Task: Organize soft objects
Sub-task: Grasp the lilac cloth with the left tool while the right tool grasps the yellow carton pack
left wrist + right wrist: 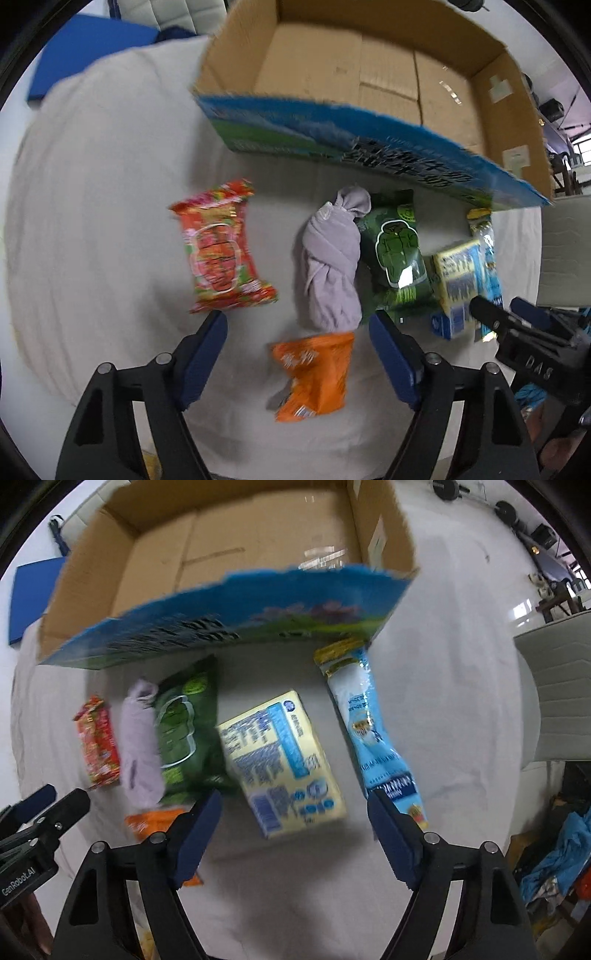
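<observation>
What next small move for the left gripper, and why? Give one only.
Probably lower the left gripper a little further onto the orange packet. Its jaws stand open with nothing between the pads, the packet lies on the white cloth just ahead, and the cardboard box is empty.

Blue board point(88, 48) — pale chair point(557, 690).
</observation>
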A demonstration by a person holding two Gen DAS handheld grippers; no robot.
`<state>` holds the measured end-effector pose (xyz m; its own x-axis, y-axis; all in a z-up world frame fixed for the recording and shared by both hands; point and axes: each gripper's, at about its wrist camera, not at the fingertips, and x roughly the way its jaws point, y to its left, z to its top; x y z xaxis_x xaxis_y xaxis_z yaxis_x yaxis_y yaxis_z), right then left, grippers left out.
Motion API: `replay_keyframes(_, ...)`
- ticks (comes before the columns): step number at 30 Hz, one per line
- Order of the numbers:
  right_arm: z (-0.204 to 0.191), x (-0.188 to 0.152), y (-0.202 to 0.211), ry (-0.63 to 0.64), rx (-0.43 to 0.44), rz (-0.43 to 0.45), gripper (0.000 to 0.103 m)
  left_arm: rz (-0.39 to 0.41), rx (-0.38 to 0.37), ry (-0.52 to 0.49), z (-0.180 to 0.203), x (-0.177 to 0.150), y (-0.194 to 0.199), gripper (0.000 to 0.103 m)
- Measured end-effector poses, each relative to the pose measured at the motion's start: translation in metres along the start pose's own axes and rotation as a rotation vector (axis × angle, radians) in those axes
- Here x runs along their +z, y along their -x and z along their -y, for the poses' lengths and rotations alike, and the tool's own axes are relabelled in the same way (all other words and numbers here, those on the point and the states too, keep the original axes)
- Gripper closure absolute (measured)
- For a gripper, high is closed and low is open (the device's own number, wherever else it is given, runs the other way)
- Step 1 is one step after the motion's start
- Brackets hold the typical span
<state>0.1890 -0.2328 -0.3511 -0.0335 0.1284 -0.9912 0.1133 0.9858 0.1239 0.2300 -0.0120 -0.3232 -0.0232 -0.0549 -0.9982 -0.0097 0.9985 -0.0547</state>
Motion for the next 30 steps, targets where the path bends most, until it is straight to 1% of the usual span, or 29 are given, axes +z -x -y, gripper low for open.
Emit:
replay_keyframes(2,-0.004,0.005,-0.014,0.015,-0.013,-0.028,0.02,-0.026,-0.005,0.001,0.002,0.008,-0.015,0.025)
replay_keyframes(6,-0.009,0.011,-0.034,0.036,-0.02,-0.066,0.02,-0.068,0.024,-0.008,0.003,0.023,-0.042,0.025)
replay_keyframes(8,-0.011,0.015,-0.043,0.036,-0.021,-0.081,0.02,-0.08,0.04,-0.008,0.002,0.026,-0.051,0.032)
replay_keyframes(9,-0.011,0.016,-0.047,0.036,-0.01,-0.088,0.02,-0.086,0.028,-0.01,0.001,0.027,-0.055,0.035)
replay_keyframes(10,-0.012,0.018,-0.051,0.035,-0.006,-0.091,0.022,-0.09,0.01,-0.008,0.001,0.027,-0.056,0.036)
replay_keyframes(11,-0.014,0.019,-0.056,0.032,-0.012,-0.099,0.027,-0.091,-0.009,-0.004,0.001,0.028,-0.057,0.039)
replay_keyframes(12,-0.015,0.02,-0.058,0.032,-0.013,-0.103,0.027,-0.092,-0.027,-0.004,0.001,0.028,-0.058,0.046)
replay_keyframes(13,-0.016,0.02,-0.059,0.032,-0.015,-0.103,0.028,-0.095,-0.048,-0.004,0.002,0.028,-0.058,0.055)
replay_keyframes(14,-0.017,0.021,-0.06,0.031,-0.016,-0.102,0.029,-0.095,-0.061,-0.009,0.004,0.027,-0.058,0.06)
replay_keyframes(15,-0.02,0.02,-0.065,0.031,-0.019,-0.099,0.03,-0.089,-0.065,-0.019,0.007,0.026,-0.055,0.069)
replay_keyframes(16,-0.022,0.02,-0.066,0.031,-0.019,-0.102,0.031,-0.082,-0.063,-0.031,0.01,0.025,-0.053,0.074)
replay_keyframes(18,-0.022,0.019,-0.066,0.024,-0.011,-0.107,0.032,-0.069,-0.041,-0.049,0.013,0.021,-0.047,0.076)
replay_keyframes(21,-0.021,0.013,-0.06,0.017,0.0,-0.116,0.034,-0.06,-0.039,-0.042,0.013,0.016,-0.028,0.078)
replay_keyframes(26,-0.024,-0.007,-0.034,0.024,0.037,-0.103,0.036,-0.015,-0.058,-0.011,-0.004,-0.005,0.008,0.079)
replay_keyframes(30,-0.026,-0.018,-0.018,0.03,0.07,-0.081,0.036,0.036,-0.068,0.017,-0.016,-0.021,0.047,0.08)
